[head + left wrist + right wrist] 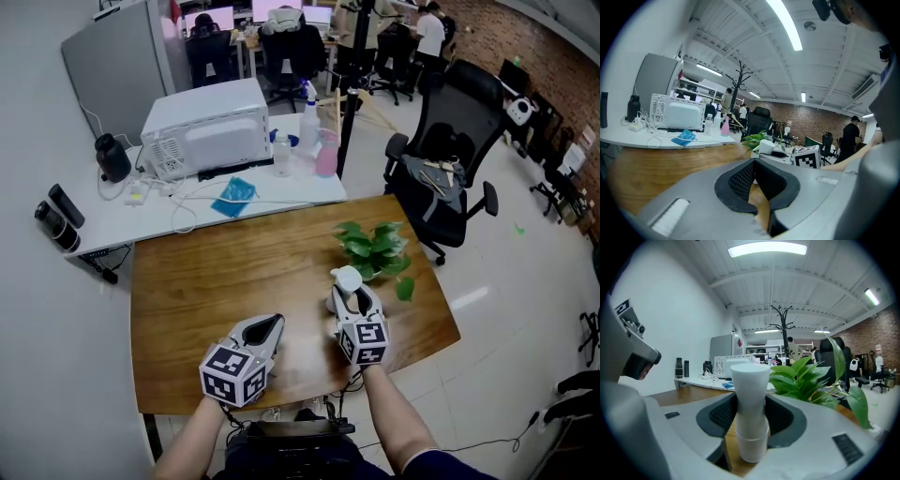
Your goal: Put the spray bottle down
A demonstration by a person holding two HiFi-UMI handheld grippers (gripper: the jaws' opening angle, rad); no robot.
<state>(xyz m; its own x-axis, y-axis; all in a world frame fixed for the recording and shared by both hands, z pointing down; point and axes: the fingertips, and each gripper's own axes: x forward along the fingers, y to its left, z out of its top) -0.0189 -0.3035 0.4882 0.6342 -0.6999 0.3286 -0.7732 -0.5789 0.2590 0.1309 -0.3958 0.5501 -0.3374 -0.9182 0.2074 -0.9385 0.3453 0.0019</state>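
A white spray bottle (346,278) stands upright between the jaws of my right gripper (349,298), over the right part of the wooden table (206,281). In the right gripper view both dark pads (723,414) press the sides of the bottle (750,394), whose base is down at the wood. Whether it rests there I cannot tell. My left gripper (273,322) hovers low over the table's front, left of the right one, its jaws closed to a point with nothing between them (753,164). The left gripper view also catches the bottle (766,146) off to the right.
A potted green plant (373,246) stands just behind the bottle. Beyond the wooden table is a white desk (141,216) with a white appliance (206,127), a pink spray bottle (326,155) and a blue cloth (234,195). A black office chair (445,141) stands at the right.
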